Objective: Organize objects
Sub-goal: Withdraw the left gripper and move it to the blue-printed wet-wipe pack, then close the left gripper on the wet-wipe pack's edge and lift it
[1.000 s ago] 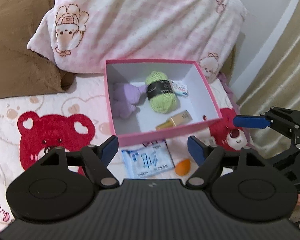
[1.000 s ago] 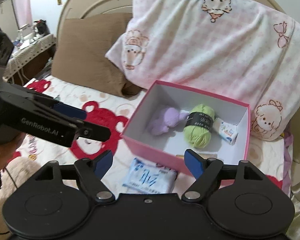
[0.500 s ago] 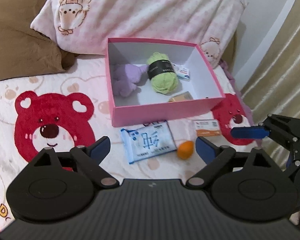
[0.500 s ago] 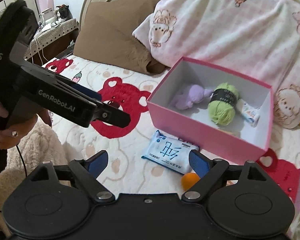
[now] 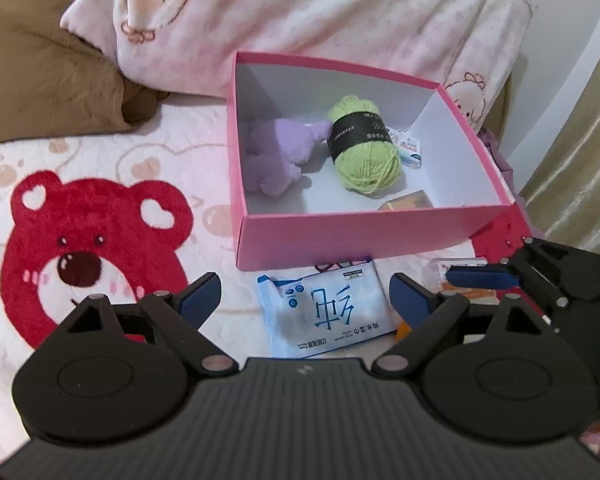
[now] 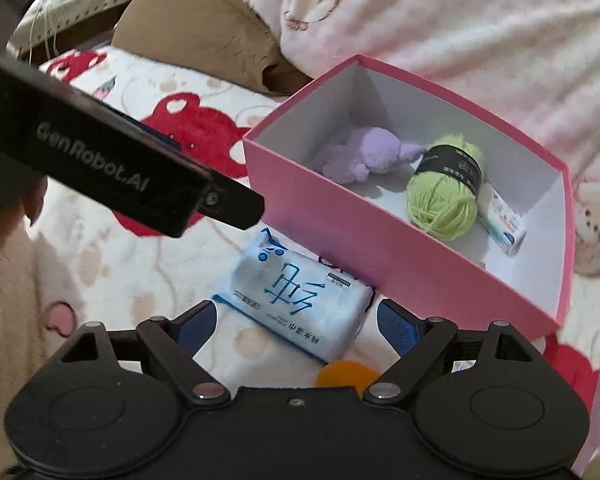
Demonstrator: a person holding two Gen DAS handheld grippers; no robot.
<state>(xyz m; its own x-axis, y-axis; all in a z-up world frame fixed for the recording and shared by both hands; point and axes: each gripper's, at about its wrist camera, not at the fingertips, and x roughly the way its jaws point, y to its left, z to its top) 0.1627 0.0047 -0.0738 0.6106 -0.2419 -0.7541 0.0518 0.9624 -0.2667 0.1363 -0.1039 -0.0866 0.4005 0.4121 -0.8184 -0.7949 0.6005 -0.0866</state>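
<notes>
Wipes pack (image 5: pixel 325 312) flat on bedspread (image 5: pixel 112 160), just before box (image 5: pixel 352 236), long axis slanted to its wall. Both grippers (image 5: pixel 305 295) (image 6: pixel 296 322) spread, empty. Orange ball (image 6: pixel 346 374) beside pack.

The orange ball (image 6: pixel 346 372) is half hidden behind the right gripper's body; in the left wrist view only a sliver (image 5: pixel 402 326) shows beside the near right finger. The small card (image 5: pixel 460 280) right of the wipes pack is largely covered by a blue fingertip, its print unreadable. Inside the pink box (image 5: pixel 340 236), the tan carton (image 5: pixel 408 202) is cut off by the near wall. The yarn label's text (image 6: pixel 450 166) is too small to read.
</notes>
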